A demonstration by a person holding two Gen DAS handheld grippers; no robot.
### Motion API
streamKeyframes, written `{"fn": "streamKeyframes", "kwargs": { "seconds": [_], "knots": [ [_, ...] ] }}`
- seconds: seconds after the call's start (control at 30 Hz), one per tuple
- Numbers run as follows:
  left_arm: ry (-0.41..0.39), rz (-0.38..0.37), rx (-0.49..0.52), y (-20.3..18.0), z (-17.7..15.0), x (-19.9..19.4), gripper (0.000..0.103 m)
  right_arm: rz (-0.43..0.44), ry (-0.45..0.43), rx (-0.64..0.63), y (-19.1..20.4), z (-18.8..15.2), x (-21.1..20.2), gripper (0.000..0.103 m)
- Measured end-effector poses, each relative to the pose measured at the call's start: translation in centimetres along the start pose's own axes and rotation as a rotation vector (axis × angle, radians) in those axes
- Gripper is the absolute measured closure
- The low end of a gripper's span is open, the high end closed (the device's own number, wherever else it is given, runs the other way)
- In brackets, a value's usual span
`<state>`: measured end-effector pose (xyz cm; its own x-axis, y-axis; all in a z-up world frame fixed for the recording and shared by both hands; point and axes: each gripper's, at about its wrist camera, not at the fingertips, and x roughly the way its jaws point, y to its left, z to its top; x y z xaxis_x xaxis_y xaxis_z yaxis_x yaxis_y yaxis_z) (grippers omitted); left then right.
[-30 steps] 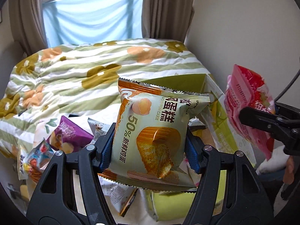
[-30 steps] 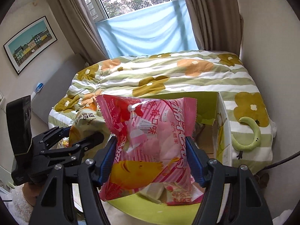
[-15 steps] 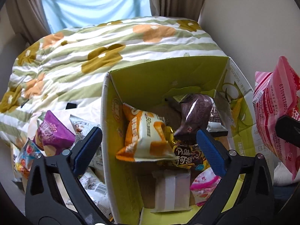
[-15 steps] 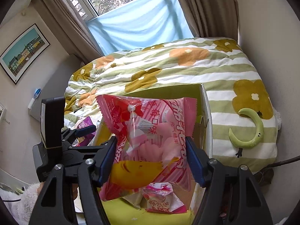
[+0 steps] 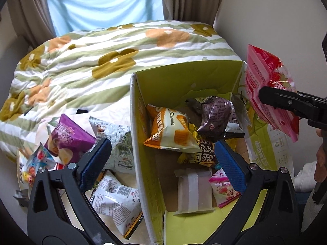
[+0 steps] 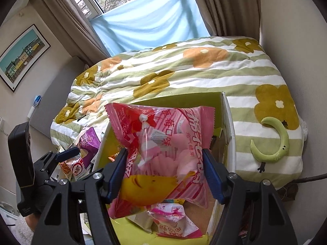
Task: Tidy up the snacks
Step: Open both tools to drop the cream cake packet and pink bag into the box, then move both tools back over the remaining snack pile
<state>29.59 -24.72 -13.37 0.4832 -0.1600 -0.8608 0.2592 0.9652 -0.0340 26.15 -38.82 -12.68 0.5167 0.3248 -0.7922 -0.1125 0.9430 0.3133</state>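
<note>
Left gripper (image 5: 161,159): jaws spread wide and empty, lower centre of the left wrist view, straddling the left wall of the yellow-green carton (image 5: 184,75). Between the blue pads (image 5: 96,161), inside the carton, lies an orange-and-white cake packet (image 5: 171,130) printed "50%" with Chinese characters; right of it a dark brown packet (image 5: 216,118), beneath both a yellow packet (image 5: 204,155) reading "Pillow". A small pink strawberry sachet (image 5: 224,189) sits at lower right of the carton floor.

Right gripper (image 6: 164,173): jaws clamped on a pink strawberry-print bag (image 6: 163,155) with a barcode and Chinese lettering, centre frame, above the carton's open top.

Lower left of the left wrist view: a purple packet (image 5: 69,136) and grey-white printed packets (image 5: 114,202) lie on the floral striped bedspread (image 5: 102,61).
</note>
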Motion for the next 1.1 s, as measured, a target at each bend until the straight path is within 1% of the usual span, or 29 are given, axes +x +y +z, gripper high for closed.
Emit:
{"fn": "streamKeyframes", "kwargs": {
  "seconds": [0.13, 0.2, 0.23, 0.27, 0.3, 0.37, 0.47, 0.6, 0.73, 0.93, 1.1],
  "knots": [
    [0.0, -0.006, -0.016, 0.9, 0.0, -0.1, 0.003, -0.013, 0.032, -0.054, 1.4, 1.4, 2.6, 0.035],
    [-0.001, 0.0, -0.019, 1.4, 0.0, -0.1, 0.003, -0.018, 0.038, -0.078, 2.1, 1.9, 3.8, 0.025],
    [-0.003, 0.005, -0.018, 1.6, 0.0, -0.1, 0.003, -0.028, 0.03, -0.088, 2.5, 2.0, 4.1, 0.023],
    [-0.005, 0.011, -0.016, 1.7, -0.1, -0.2, 0.003, -0.033, 0.018, -0.096, 2.8, 2.0, 4.2, 0.018],
    [-0.007, 0.017, -0.013, 1.8, -0.2, -0.2, 0.003, -0.033, 0.008, -0.103, 3.0, 1.9, 4.2, 0.009],
    [-0.01, 0.027, -0.006, 2.0, -0.5, -0.4, 0.003, -0.025, -0.019, -0.11, 3.3, 1.5, 4.0, 0.0],
    [-0.01, 0.034, 0.001, 2.2, -1.0, -0.5, 0.003, -0.015, -0.039, -0.114, 3.4, 0.7, 3.5, 0.0],
    [-0.012, 0.022, -0.005, 2.2, -1.5, -0.9, 0.003, -0.01, -0.027, -0.115, 3.4, 0.0, 3.0, 0.0],
    [-0.035, 0.027, -0.002, 1.7, -1.7, -2.1, 0.003, -0.027, -0.043, -0.118, 3.5, -0.5, 1.5, 0.0],
    [-0.094, 0.045, -0.006, 1.4, -2.3, -5.8, 0.003, -0.064, -0.104, -0.157, 4.6, -1.3, -2.5, 0.0],
    [-0.154, 0.07, -0.043, 2.0, -3.6, -10.0, 0.003, -0.051, -0.156, -0.194, 6.0, -2.3, -5.7, 0.0]
  ]
}}
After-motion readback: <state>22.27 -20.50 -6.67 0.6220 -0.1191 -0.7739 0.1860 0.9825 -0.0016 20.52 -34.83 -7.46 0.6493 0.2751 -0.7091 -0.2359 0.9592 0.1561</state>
